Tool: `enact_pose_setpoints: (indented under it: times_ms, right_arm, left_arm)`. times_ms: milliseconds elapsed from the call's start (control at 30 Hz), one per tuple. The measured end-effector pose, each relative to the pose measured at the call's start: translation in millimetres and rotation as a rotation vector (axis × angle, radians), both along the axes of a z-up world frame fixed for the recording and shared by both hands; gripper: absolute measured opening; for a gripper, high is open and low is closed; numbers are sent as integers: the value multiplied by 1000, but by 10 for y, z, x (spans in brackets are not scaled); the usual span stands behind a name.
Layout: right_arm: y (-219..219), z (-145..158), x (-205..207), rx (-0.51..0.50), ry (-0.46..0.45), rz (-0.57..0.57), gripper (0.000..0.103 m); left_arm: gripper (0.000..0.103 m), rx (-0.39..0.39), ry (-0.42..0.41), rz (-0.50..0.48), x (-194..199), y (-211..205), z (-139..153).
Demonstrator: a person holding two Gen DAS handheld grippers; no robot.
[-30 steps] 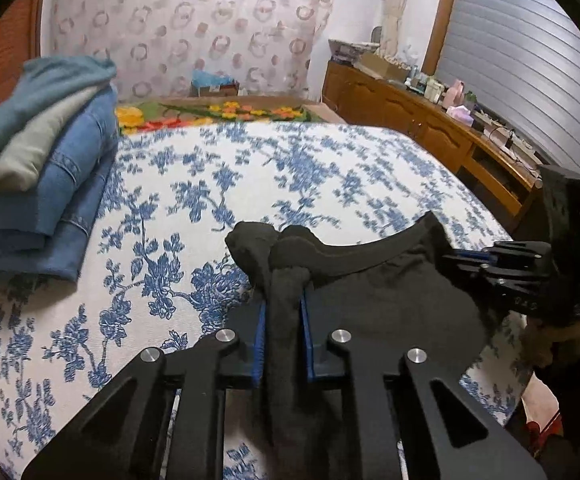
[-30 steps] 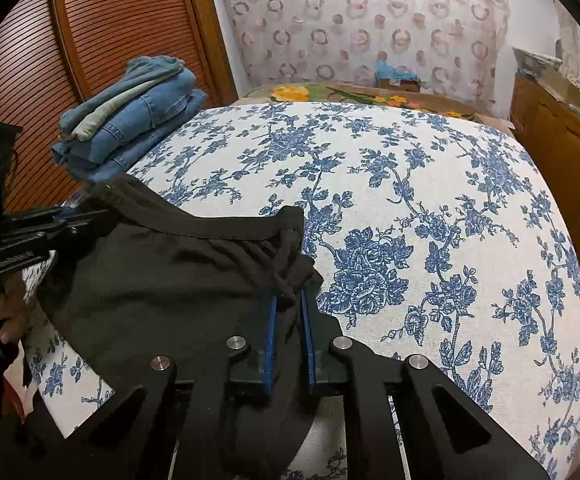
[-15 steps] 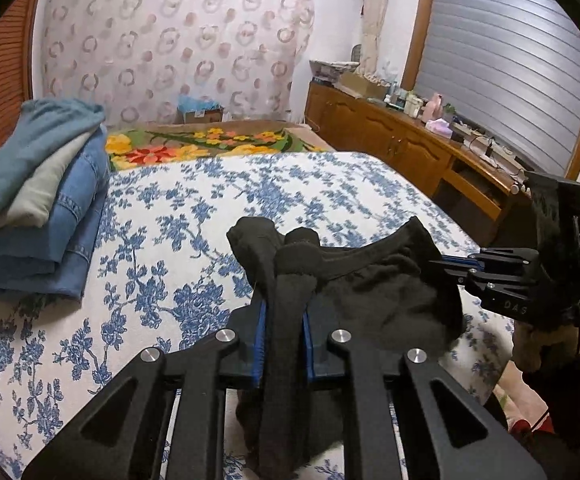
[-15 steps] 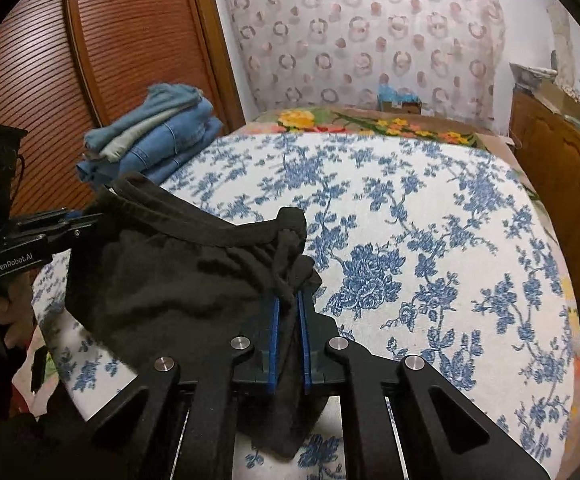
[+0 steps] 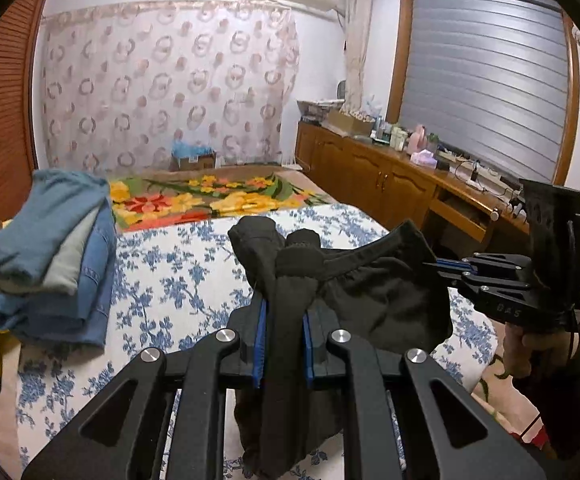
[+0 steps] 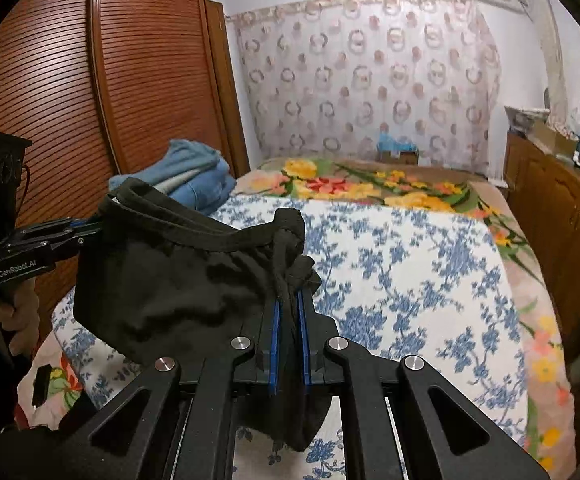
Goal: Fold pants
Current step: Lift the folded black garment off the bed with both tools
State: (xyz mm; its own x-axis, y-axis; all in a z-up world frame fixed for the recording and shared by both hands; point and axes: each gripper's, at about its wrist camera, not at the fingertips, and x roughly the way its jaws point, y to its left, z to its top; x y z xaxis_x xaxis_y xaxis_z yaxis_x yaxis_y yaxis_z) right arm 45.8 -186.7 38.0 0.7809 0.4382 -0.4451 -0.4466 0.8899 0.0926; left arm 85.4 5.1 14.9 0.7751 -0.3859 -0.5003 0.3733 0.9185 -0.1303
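Both grippers are pinching the waistband of the black pants (image 5: 374,292): the left gripper (image 5: 283,344) and the right gripper (image 6: 287,344) each clamping one end. The waistband is spanning sideways between them above the floral bed (image 6: 410,280), the legs probably hanging below, out of view.

Bedspread (image 6: 410,280) lies open ahead; folded clothes stack (image 5: 49,260) blocks its left edge

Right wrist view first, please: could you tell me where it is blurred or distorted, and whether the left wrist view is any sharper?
Right wrist view: the floral bedspread is smeared by motion blur; the wardrobe bows from fisheye curvature. Left wrist view: sharper overall, black pants crisp in the left gripper, though the window frame curves and the corners vignette black.
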Motion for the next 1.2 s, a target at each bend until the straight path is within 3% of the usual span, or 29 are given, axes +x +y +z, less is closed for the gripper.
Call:
enact_pose_setpoints:
  times_ms: [300,667,1200]
  right_arm:
    - [75,25,100,-11,-7,23,8]
    - [257,19,617,-24,7,82,8]
    - [642,356,1465,-51,-39,157,8]
  left_arm:
    - [16,7,10,27,167,78,-40]
    - [16,-2,54,90,426,271,-143]
    - [16,11,0,178,813,666,268]
